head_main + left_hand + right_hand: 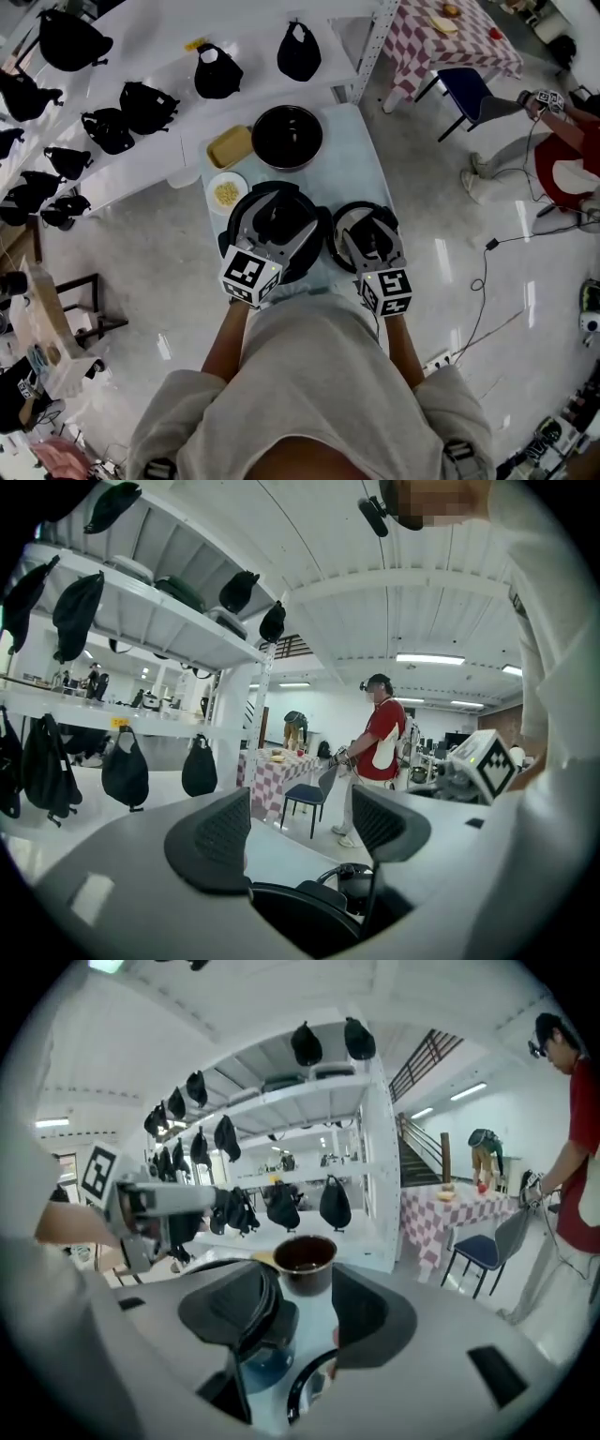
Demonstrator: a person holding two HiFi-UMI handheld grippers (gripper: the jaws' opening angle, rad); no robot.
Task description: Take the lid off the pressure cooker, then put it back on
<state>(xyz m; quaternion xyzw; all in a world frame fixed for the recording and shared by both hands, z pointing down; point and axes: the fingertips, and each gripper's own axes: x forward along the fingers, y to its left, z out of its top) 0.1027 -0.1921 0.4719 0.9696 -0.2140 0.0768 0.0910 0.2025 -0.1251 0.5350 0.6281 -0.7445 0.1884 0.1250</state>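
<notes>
Reading the lid as already off: it lies flat on the desk, just right of the cooker, not on it. I cannot tell whether the two touch.

The right hand-held gripper hangs above the lid with its jaws apart and its pads on nothing. Its own view shows only the desk and a rim edge low between them.

The left hand-held gripper sits over the cooker, also spread wide with nothing clamped; the cooker's dark rim is below.

The first half looks done. Left to do, by my judgement: grip the lid, carry it across, and seat it on the cooker.

The bowl, tray and plate sit further back, clear of both grippers.
</notes>
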